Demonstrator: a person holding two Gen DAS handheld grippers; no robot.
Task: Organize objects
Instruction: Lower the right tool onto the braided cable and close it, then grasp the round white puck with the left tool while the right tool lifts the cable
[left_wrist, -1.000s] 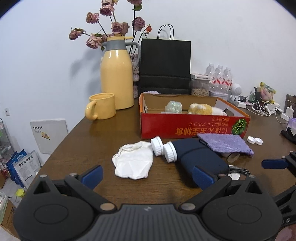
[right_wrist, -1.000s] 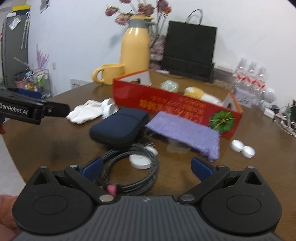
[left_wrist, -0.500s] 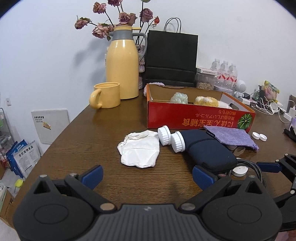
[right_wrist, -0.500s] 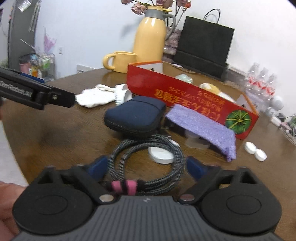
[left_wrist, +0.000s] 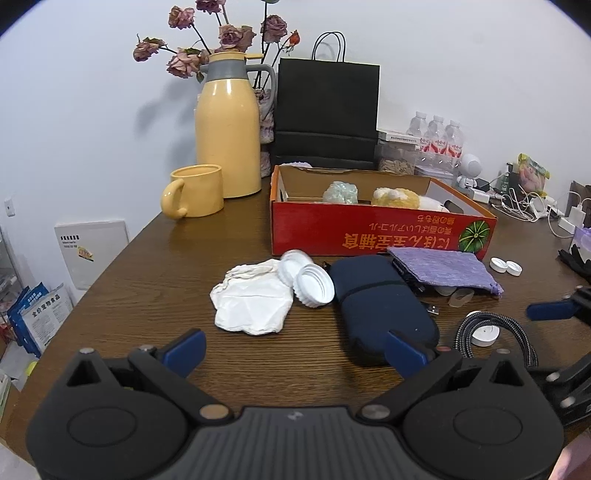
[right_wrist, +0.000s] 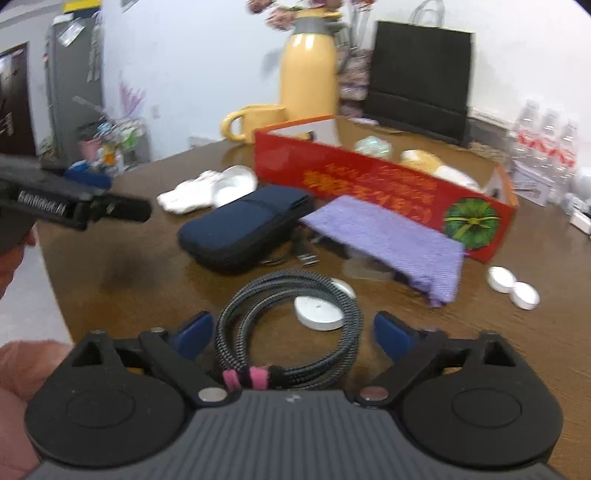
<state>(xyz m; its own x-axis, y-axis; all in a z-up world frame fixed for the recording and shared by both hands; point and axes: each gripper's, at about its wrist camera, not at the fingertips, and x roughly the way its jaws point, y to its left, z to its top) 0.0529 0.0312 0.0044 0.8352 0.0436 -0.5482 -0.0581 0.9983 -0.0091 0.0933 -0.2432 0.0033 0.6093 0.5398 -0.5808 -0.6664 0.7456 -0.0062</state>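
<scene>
Dark wood bench (left_wrist: 155, 280) is cluttered. My right tongs (right_wrist: 293, 332) are opening wide around the coiled grey braided cable (right_wrist: 288, 328), not gripping it. Left tongs (left_wrist: 293, 350) gape empty. Risk: closing catches one loop and drags the white puck (right_wrist: 319, 313).

Both handheld grippers share one build: the left gripper (left_wrist: 293, 349) and right gripper (right_wrist: 293, 330) each have a ribbed grey body, black linkage arms with round housings, silver pivot screws and blue finger pads (right_wrist: 391, 332) (white lettering, blurred, marks the left one's side).
</scene>
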